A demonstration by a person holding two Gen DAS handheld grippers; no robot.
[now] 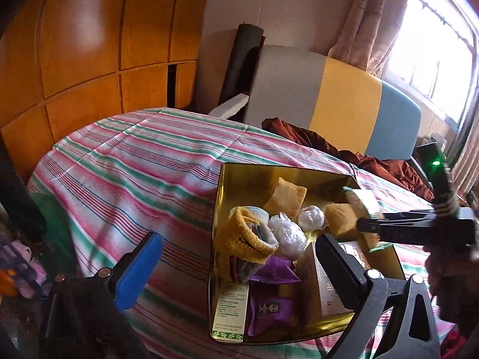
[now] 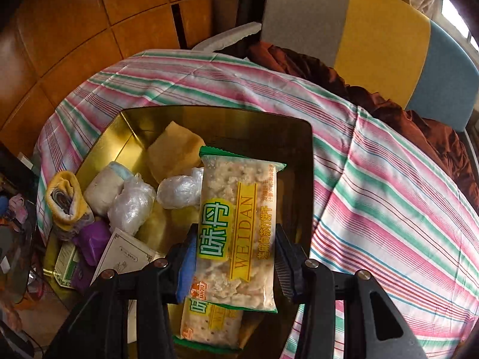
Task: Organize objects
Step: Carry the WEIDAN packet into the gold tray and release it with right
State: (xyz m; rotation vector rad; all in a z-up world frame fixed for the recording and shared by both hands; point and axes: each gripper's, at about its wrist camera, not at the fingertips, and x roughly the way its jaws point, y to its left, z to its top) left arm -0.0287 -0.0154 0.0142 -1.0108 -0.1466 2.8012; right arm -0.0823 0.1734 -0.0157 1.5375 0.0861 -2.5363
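Observation:
A gold tin lies open on the striped cloth and holds several things: a rolled yellow sock, plastic-wrapped bundles, purple packets, yellow packets and a white box. My left gripper stands wide open over the tin's near-left part, nothing between its fingers. My right gripper is shut on a cracker packet marked in green and yellow, held above the tin. A second cracker packet lies in the tin beneath it. In the left wrist view the right gripper reaches in from the right.
The striped pink, green and white cloth covers a bed-like surface. Behind it stand a grey, yellow and blue padded panel, crumpled brown fabric and orange wooden cupboards. Clutter lies low on the left. A bright window is at right.

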